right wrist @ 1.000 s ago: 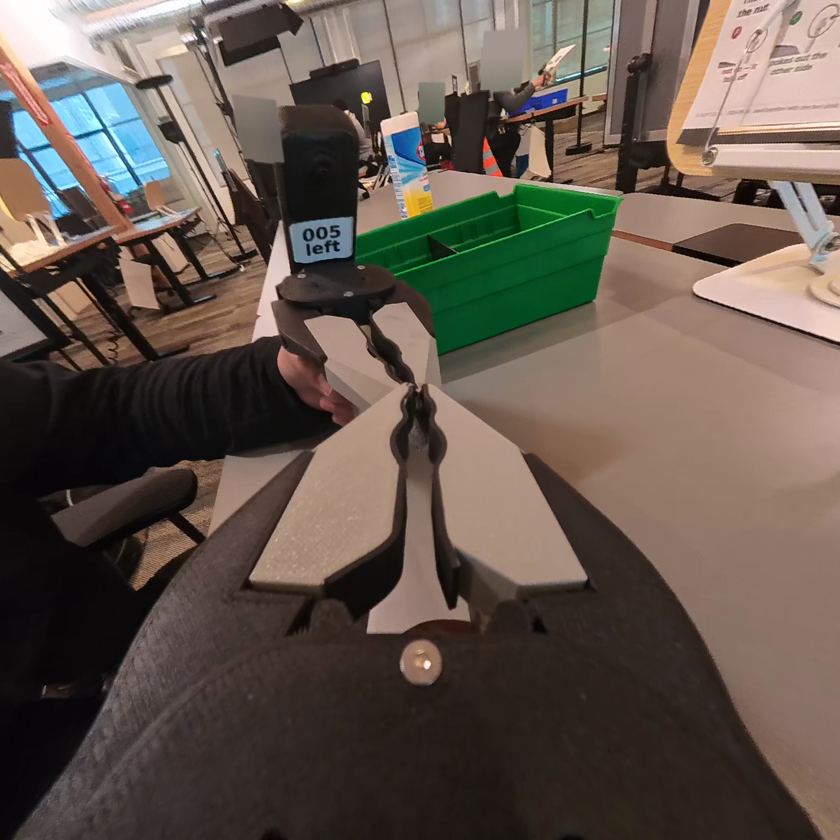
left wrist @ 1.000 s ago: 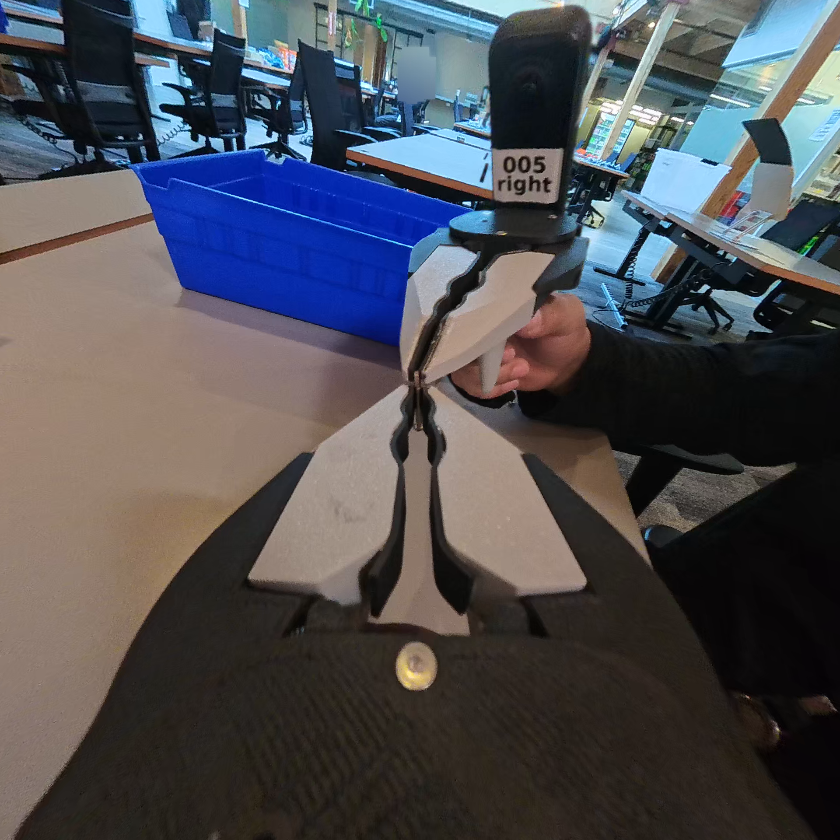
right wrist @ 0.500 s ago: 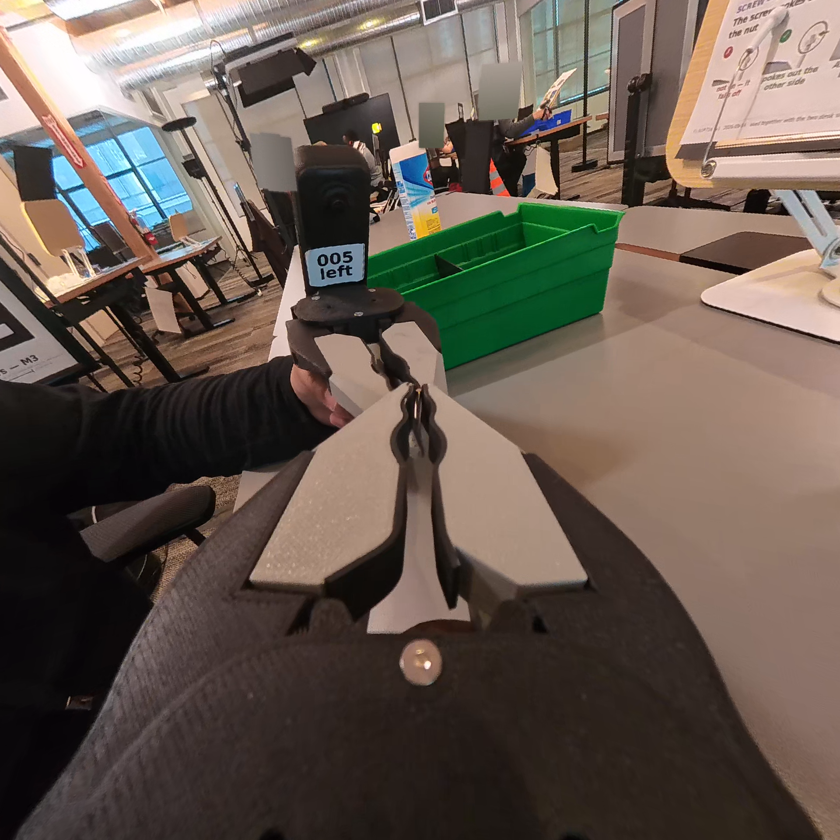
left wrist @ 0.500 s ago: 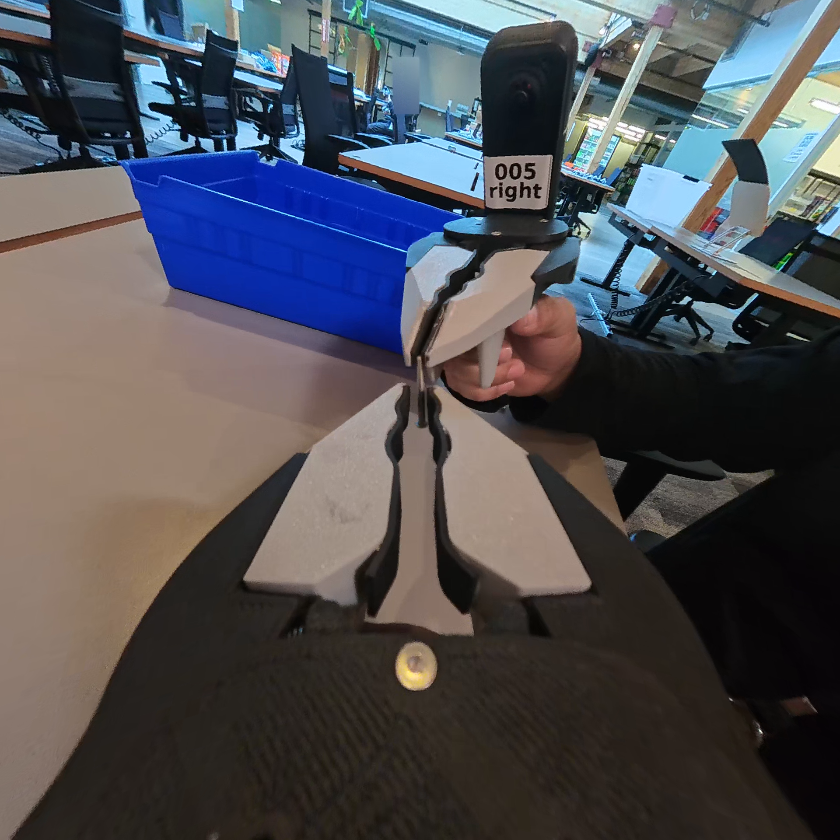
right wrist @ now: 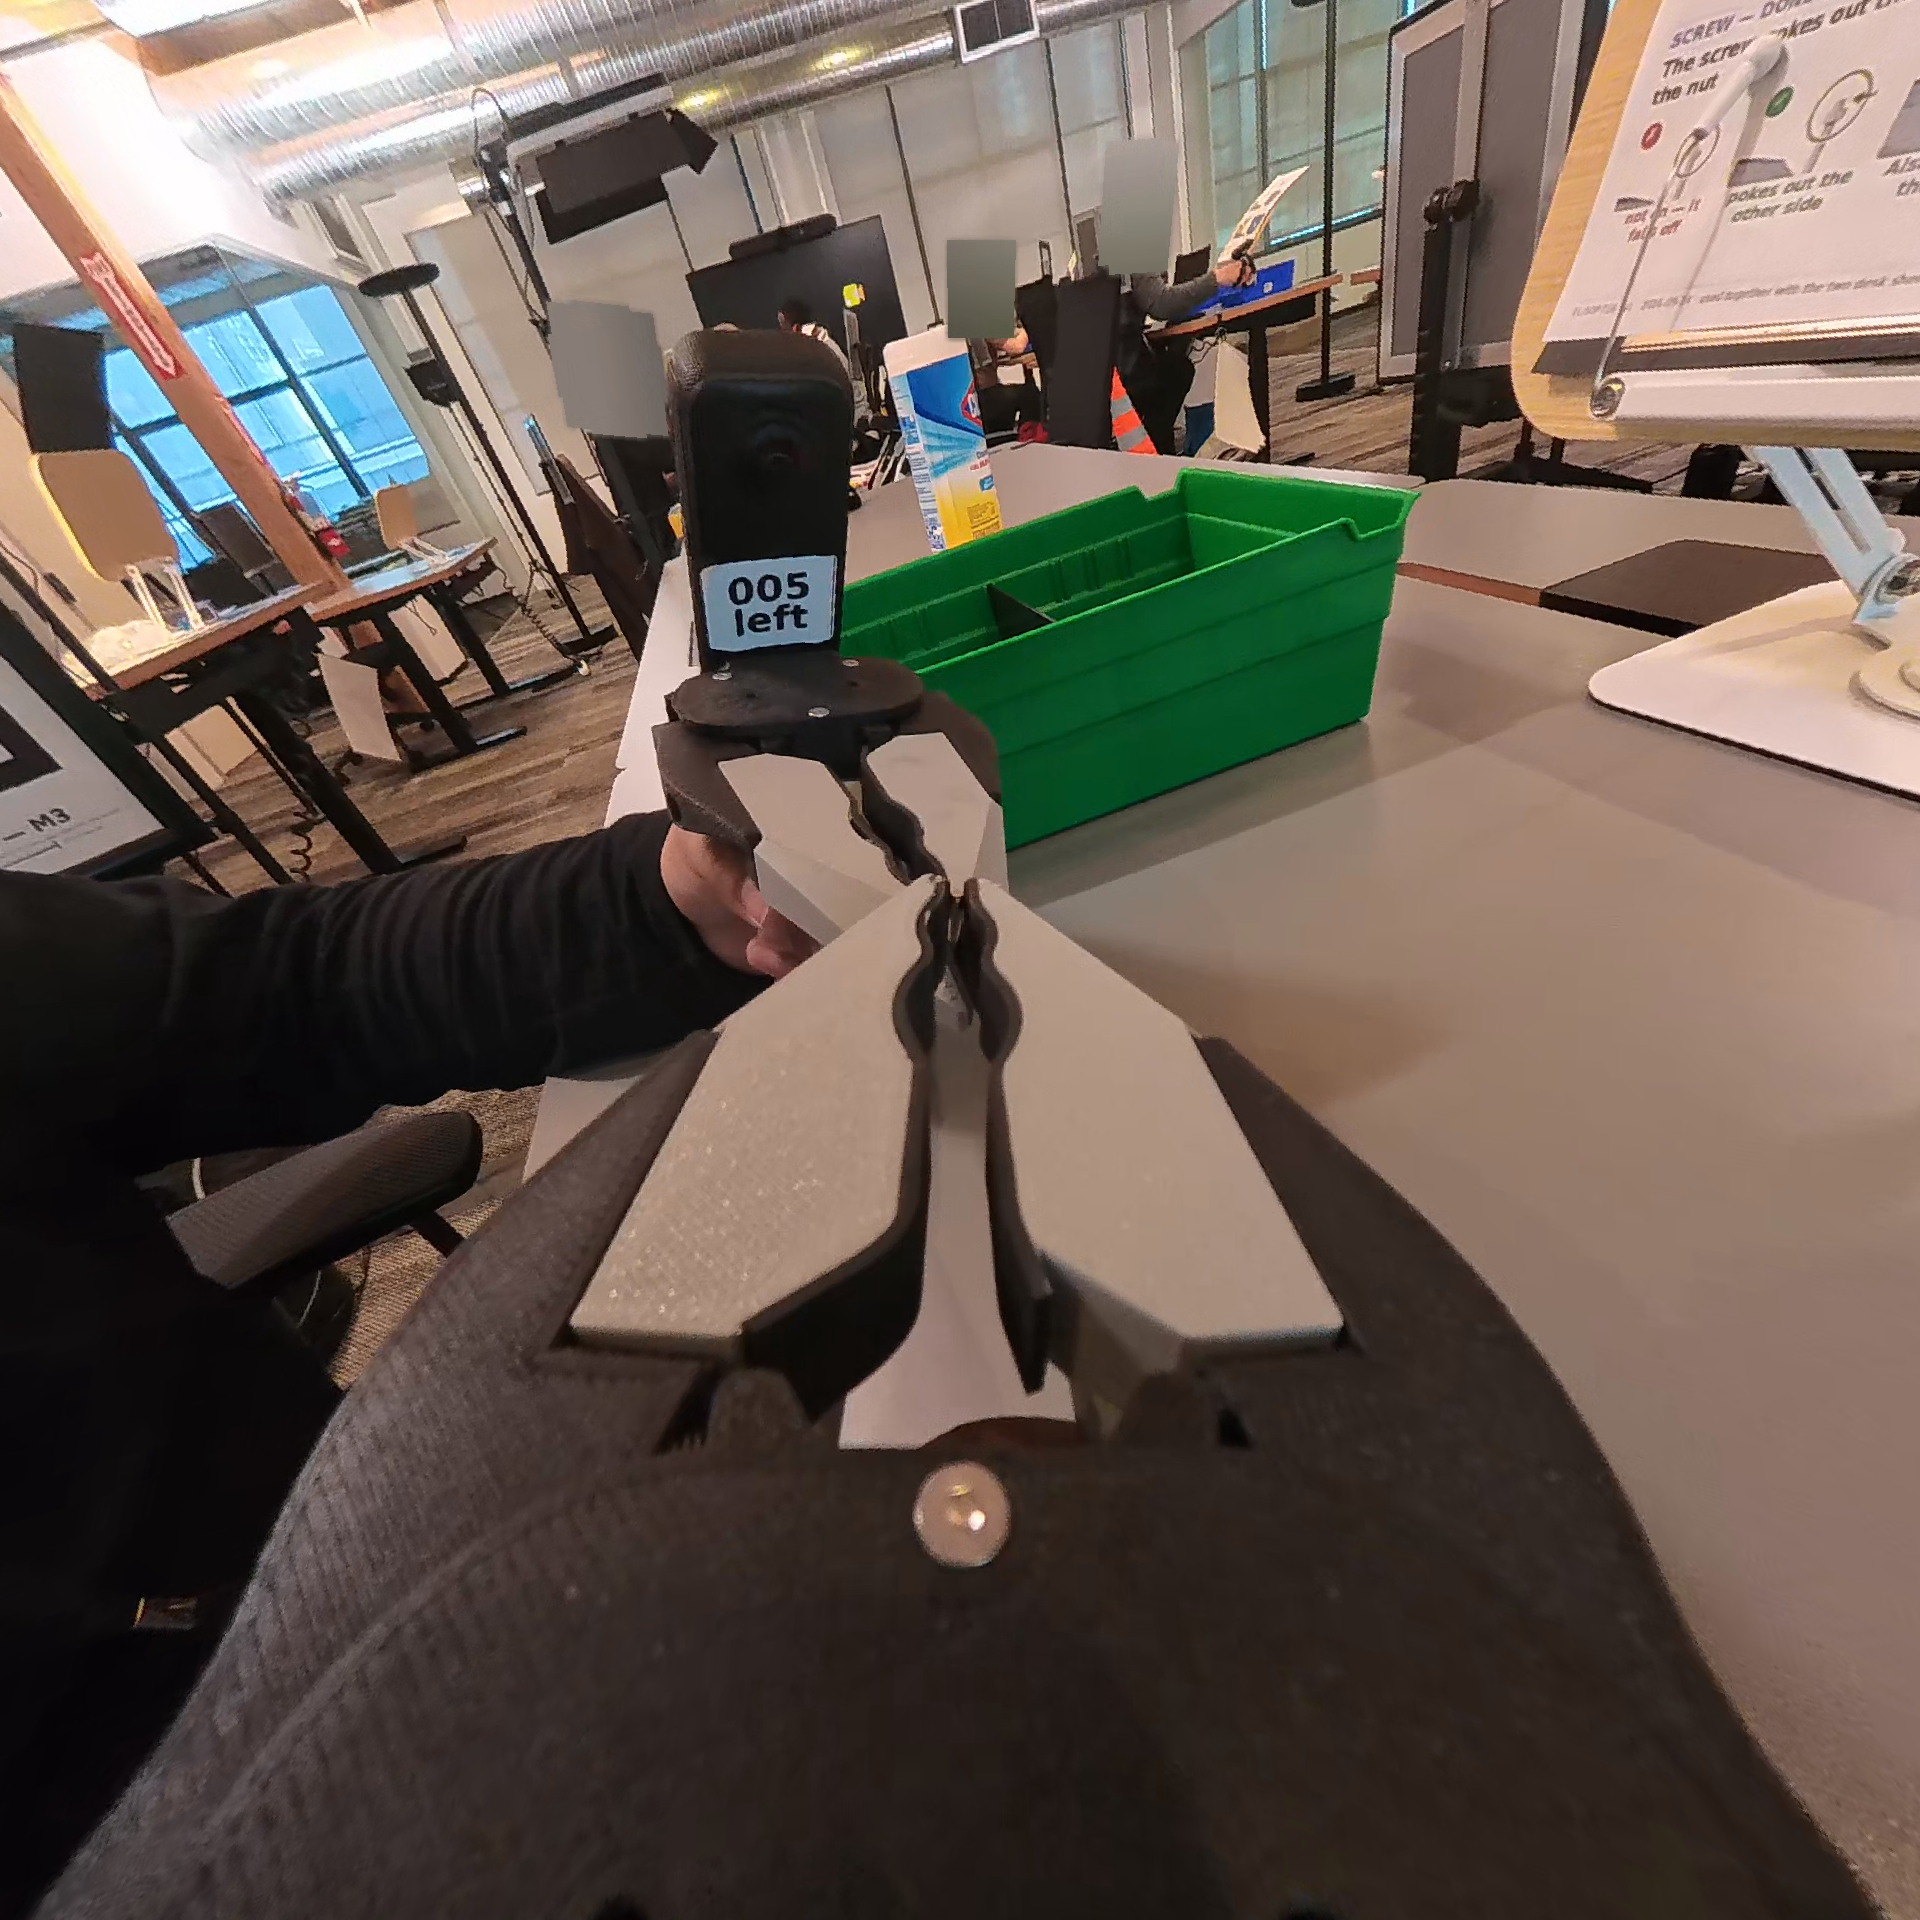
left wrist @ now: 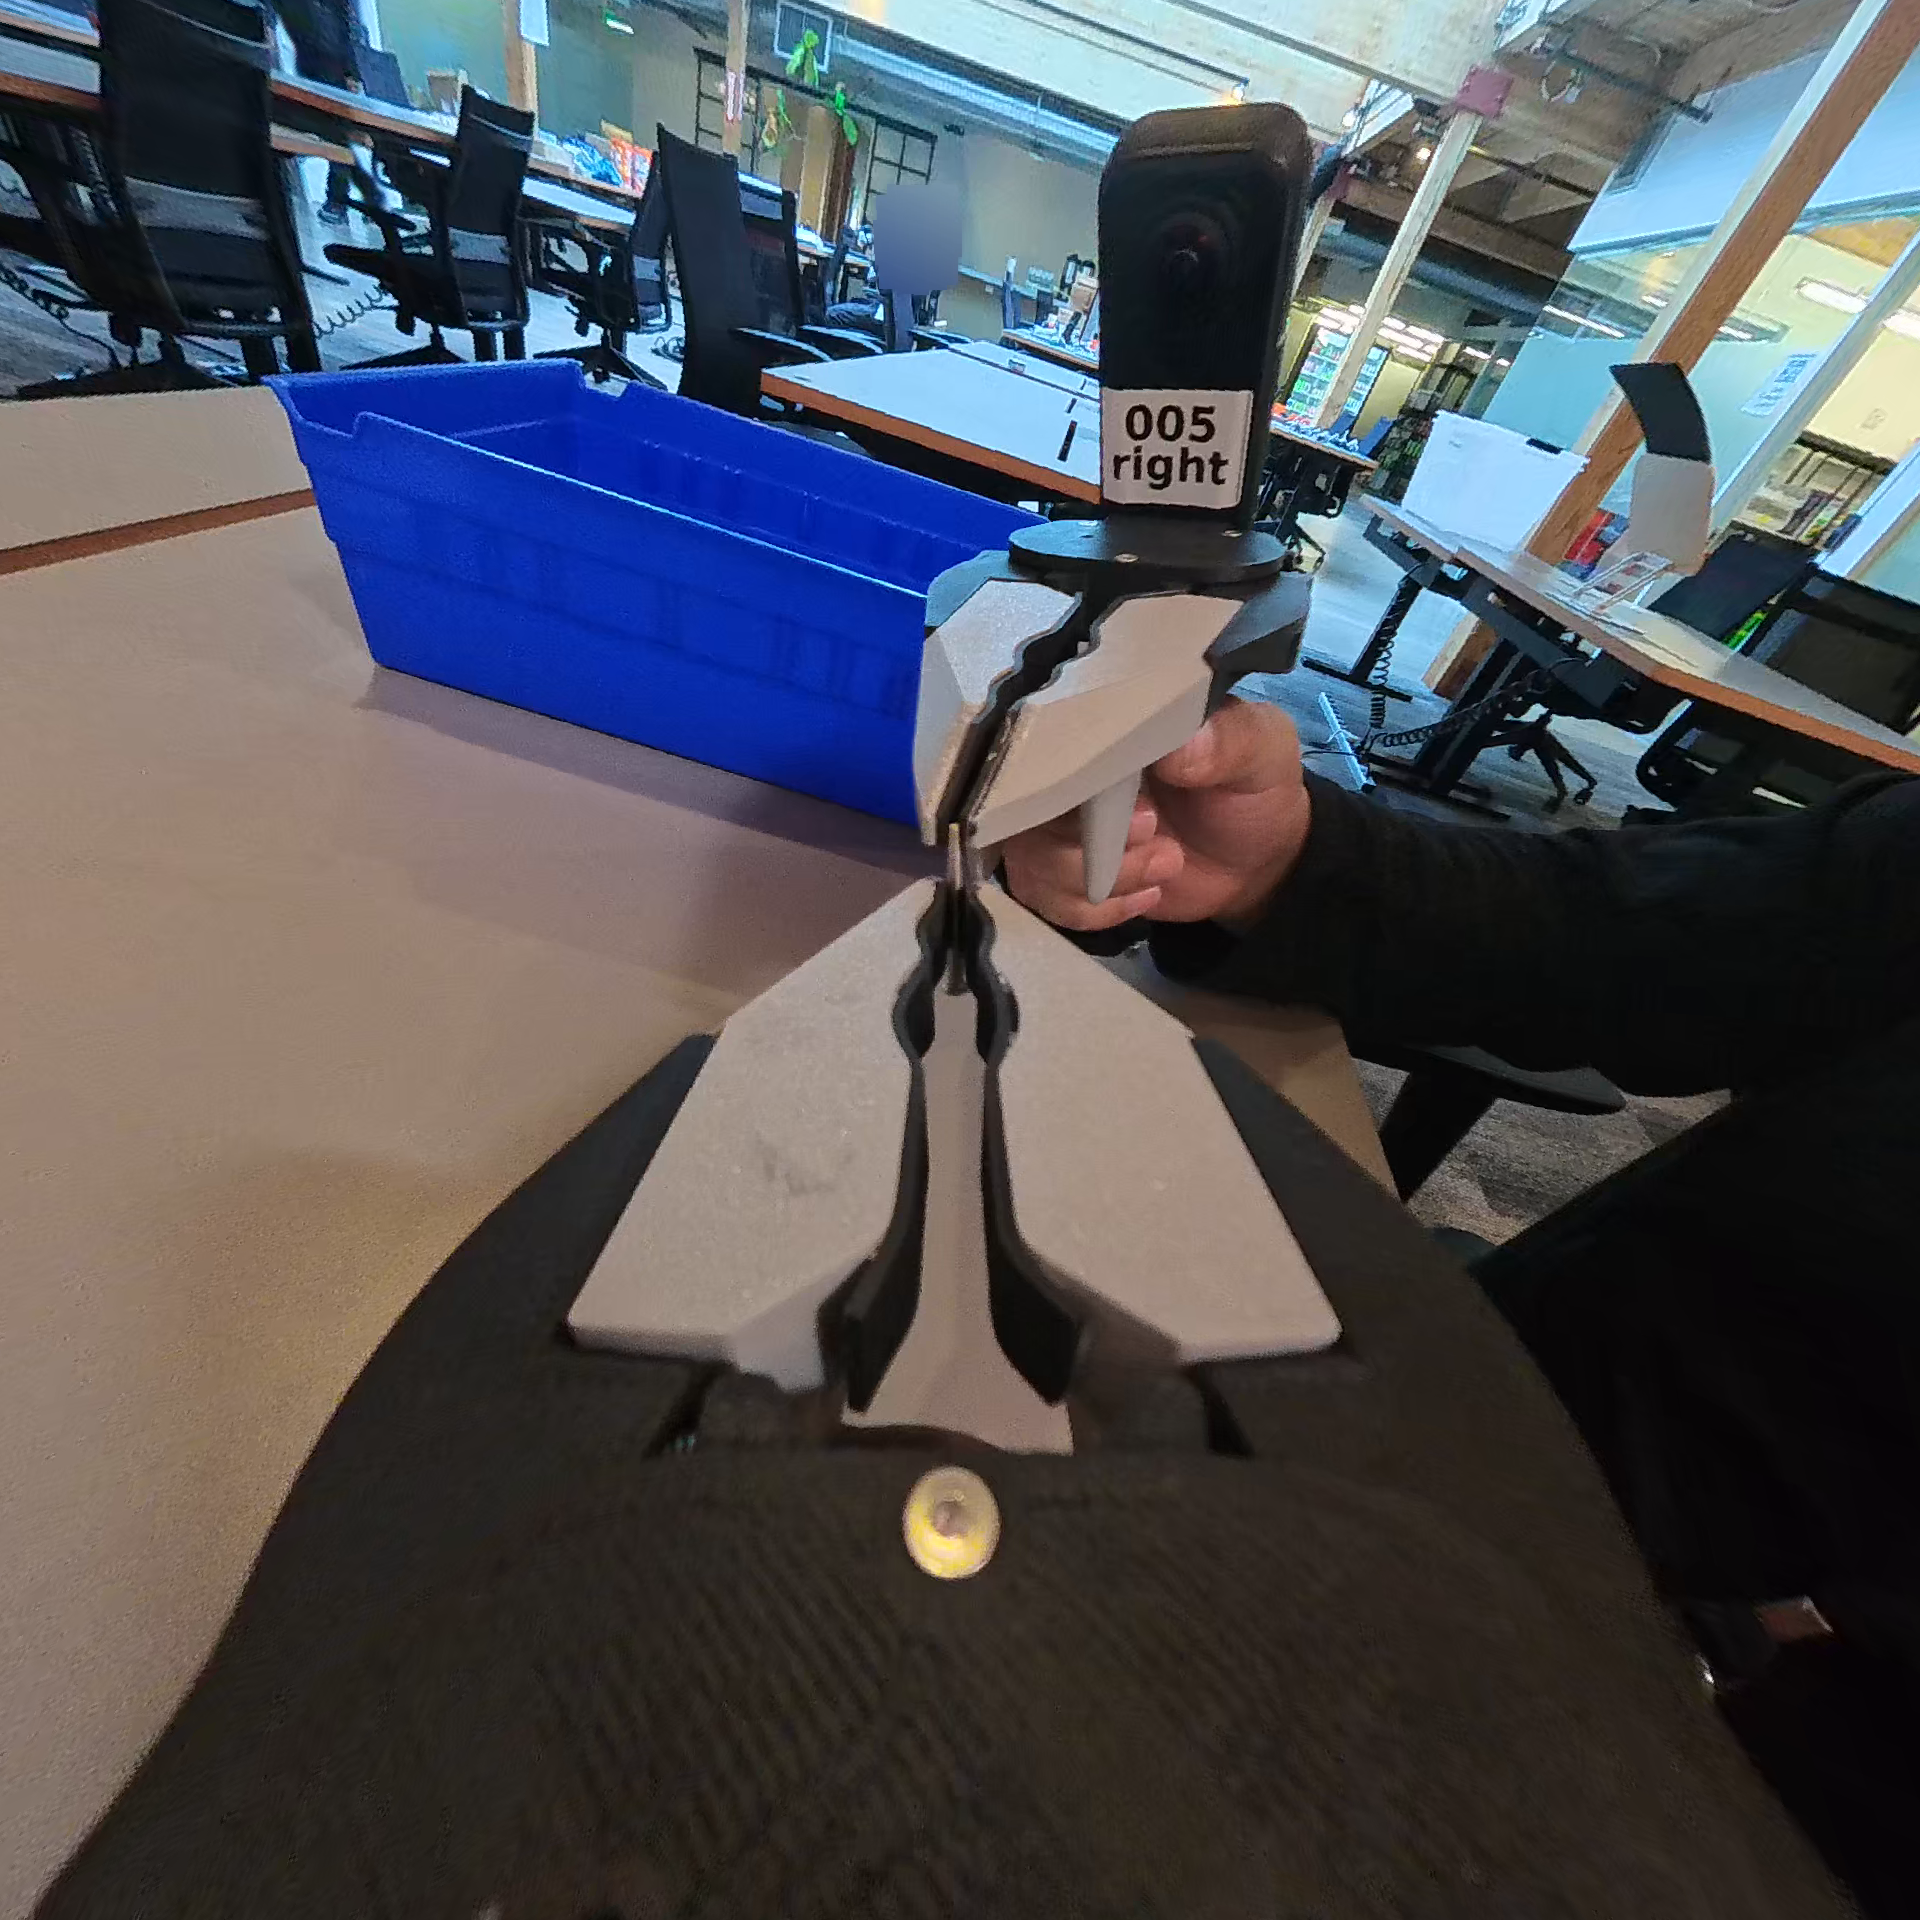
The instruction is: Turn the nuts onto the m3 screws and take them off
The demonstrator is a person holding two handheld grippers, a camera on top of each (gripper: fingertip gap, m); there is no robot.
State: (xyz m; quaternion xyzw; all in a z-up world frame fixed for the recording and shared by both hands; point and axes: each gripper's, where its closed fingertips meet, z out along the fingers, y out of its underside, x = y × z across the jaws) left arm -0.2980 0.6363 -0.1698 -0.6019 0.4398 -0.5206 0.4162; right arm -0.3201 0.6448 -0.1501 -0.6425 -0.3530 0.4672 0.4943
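Observation:
In the left wrist view my left gripper (left wrist: 954,906) is shut on a thin metal screw (left wrist: 955,858) that sticks up out of its tips. My right gripper (left wrist: 958,816) faces it tip to tip, shut at the screw's far end. In the right wrist view my right gripper (right wrist: 951,902) is shut on a small silvery piece, the nut (right wrist: 952,995). The left gripper (right wrist: 920,868) meets it just ahead. Both are held in the air above the grey table (left wrist: 312,935).
A blue bin (left wrist: 623,582) stands on the table behind the grippers in the left wrist view. In the right wrist view a green divided bin (right wrist: 1195,665), a wipes canister (right wrist: 940,457) and a white stand (right wrist: 1745,665) holding an instruction sheet are on the table (right wrist: 1507,987). My left and right fingertips are right by each other.
Both grippers stay shut and tip to tip. The pair has shifted slightly, and the right gripper stands a little more upright than before.

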